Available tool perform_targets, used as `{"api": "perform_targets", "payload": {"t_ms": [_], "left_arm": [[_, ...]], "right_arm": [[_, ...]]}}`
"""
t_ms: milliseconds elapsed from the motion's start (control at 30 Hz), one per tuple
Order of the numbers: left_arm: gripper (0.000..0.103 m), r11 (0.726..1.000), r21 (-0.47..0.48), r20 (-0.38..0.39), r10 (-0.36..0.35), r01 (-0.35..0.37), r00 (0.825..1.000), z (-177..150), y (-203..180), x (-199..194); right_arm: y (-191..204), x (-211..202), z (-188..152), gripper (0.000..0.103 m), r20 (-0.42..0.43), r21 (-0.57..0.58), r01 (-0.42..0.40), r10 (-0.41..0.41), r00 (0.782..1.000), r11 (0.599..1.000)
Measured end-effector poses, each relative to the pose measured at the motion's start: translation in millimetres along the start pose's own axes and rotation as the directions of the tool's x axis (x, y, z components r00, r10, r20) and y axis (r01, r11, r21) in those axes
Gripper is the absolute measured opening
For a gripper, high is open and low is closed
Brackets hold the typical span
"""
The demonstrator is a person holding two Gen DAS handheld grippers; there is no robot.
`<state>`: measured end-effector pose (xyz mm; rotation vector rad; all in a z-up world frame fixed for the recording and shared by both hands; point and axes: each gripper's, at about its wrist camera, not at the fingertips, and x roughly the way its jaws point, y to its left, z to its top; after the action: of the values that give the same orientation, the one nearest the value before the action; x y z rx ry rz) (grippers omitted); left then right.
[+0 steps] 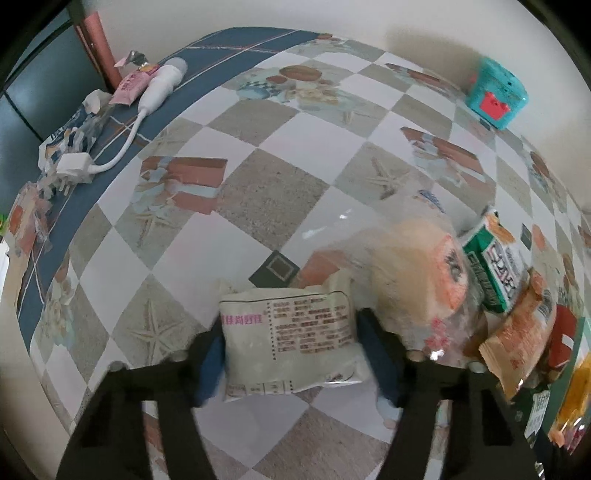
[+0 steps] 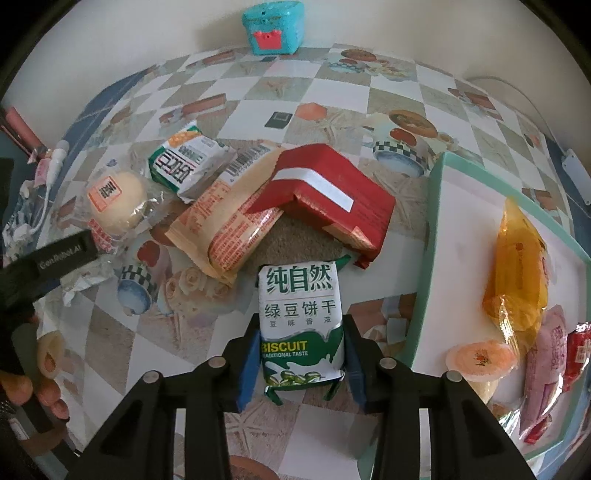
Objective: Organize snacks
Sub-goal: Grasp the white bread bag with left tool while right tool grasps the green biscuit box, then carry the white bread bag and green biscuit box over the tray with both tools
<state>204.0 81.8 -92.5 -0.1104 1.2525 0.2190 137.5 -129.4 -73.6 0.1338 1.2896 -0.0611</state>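
Note:
In the left wrist view my left gripper (image 1: 295, 347) points down at the table, its blue pads pressing both sides of a pale white snack packet (image 1: 291, 339) with pink print. In the right wrist view my right gripper (image 2: 303, 365) is shut on a green-and-white biscuit packet (image 2: 301, 325) standing lengthwise between its pads. Beyond it lie a red pack (image 2: 332, 199), a beige-orange packet (image 2: 225, 221), a second green biscuit packet (image 2: 188, 162) and a wrapped bun (image 2: 118, 199). The teal-rimmed tray (image 2: 432, 229) on the right holds an orange bag (image 2: 517, 273), a jelly cup (image 2: 480, 358) and a pink packet (image 2: 546, 365).
A teal toy box (image 2: 275, 26) stands at the table's far edge by the wall. A white charger and cable (image 1: 129, 136), a pink tube (image 1: 129, 86) and wrappers lie along the left edge. A person's hand (image 2: 33, 387) shows at lower left of the right wrist view.

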Motion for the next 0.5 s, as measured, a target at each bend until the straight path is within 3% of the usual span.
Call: {"api": "perform_targets", "payload": {"t_ms": [67,100,500], "left_arm": [[0.065,1.000,0.001,-0.002,0.001,-0.001,1.000,0.2,-2.7,0.0],[0.056,1.000,-0.004,-0.005,-0.003,0.003,1.000,-0.4,-2.1,-0.1],[0.056,0.998,-0.046,0.051,-0.046,0.048,0.998,-4.5,20.9,-30.4]], "right_arm": [[-2.3,-4.8,1.0,0.043,0.008,0.006,-0.004,0.004,1.000,1.000],[-3.4,-6.2,1.2,0.043,0.010,0.009,-0.006,0.006,1.000,1.000],[-11.4,-31.6,-5.8,0.043,0.038,0.087,-0.065,0.062,0.997,0.994]]}}
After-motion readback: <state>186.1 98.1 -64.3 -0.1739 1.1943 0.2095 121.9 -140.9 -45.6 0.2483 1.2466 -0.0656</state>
